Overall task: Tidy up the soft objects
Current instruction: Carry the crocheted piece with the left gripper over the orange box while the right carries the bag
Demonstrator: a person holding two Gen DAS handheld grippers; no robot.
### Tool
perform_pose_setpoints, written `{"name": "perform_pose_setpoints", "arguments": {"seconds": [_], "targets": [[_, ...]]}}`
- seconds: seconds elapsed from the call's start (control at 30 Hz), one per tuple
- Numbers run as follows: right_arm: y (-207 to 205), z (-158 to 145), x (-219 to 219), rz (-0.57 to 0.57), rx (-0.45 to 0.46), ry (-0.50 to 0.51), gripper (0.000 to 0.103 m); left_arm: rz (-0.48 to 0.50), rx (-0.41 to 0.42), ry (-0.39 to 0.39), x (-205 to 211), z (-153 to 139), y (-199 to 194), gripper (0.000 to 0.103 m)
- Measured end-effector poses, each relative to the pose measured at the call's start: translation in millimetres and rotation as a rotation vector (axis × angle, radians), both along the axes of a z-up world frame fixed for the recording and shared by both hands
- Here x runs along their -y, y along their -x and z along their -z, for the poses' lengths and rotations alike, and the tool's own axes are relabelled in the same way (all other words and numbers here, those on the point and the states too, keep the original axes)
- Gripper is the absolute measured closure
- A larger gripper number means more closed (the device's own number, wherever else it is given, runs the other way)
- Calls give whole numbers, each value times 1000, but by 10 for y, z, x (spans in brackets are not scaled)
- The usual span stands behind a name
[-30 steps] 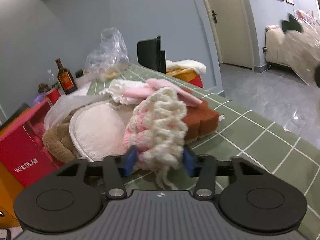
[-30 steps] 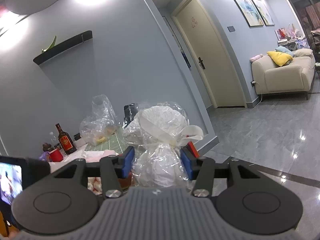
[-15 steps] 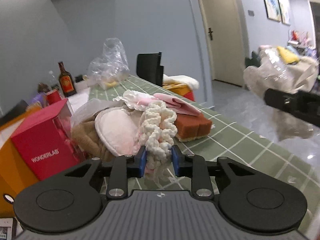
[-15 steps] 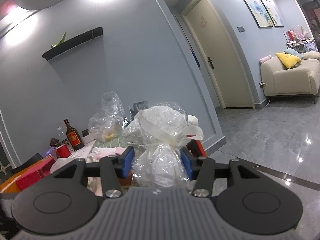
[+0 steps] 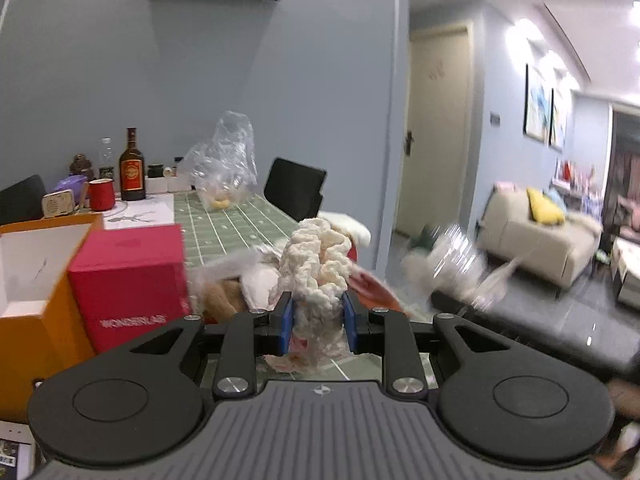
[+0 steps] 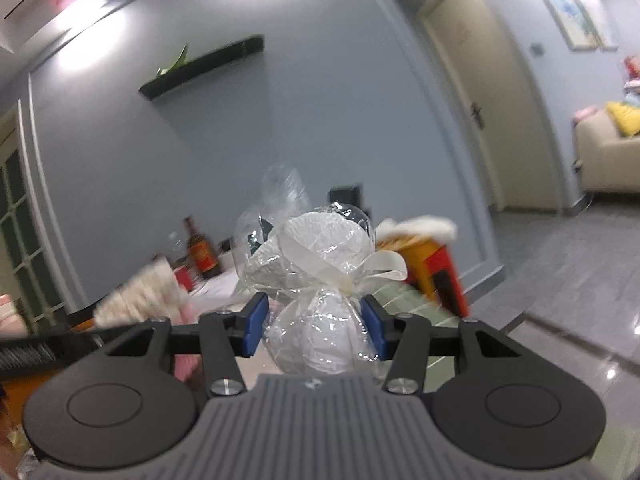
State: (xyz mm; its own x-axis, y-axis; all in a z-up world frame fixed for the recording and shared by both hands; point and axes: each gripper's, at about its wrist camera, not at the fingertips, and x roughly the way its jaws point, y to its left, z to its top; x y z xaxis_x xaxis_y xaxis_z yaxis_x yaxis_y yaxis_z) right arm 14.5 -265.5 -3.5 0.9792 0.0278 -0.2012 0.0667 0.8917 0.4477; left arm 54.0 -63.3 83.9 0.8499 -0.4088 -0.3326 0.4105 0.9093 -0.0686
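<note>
My left gripper (image 5: 316, 322) is shut on a cream and pink crocheted piece (image 5: 316, 268), lifted above the green tiled table (image 5: 228, 224). Behind it lies a pile of soft things (image 5: 240, 284): a brown plush, a white round pad and a pink cloth. My right gripper (image 6: 316, 326) is shut on a clear cellophane bundle with a white ribbon (image 6: 320, 276), held in the air. That bundle shows blurred (image 5: 452, 264) at the right of the left wrist view, and the crocheted piece (image 6: 140, 296) shows blurred at the left of the right wrist view.
A red box (image 5: 128, 280) and an open orange box (image 5: 36, 276) stand left of the pile. At the table's far end are a dark bottle (image 5: 132, 168), a red mug (image 5: 100, 194) and a clear plastic bag (image 5: 224, 168). A black chair (image 5: 294, 188) stands beside the table, a sofa (image 5: 540, 240) beyond.
My left gripper closed tighter on the crocheted piece and lifted it up off the pile. The right gripper with its bundle swung toward the table and the left gripper.
</note>
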Motion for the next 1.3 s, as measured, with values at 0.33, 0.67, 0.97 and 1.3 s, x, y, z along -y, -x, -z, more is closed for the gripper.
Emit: {"name": "perform_pose_setpoints", "arguments": {"seconds": [0.33, 0.67, 0.97, 1.3], "targets": [[-125, -160, -523, -147, 48, -41, 53, -103, 100, 101, -764, -423, 223, 74], [-227, -651, -1182, -370, 157, -37, 51, -238, 175, 188, -1688, -704, 491, 74], [-400, -1228, -2116, -555, 193, 140, 70, -426, 106, 174, -2414, -762, 198, 74], [-486, -938, -2251, -690, -20, 250, 35, -461, -25, 180, -2637, -388, -52, 74]]}}
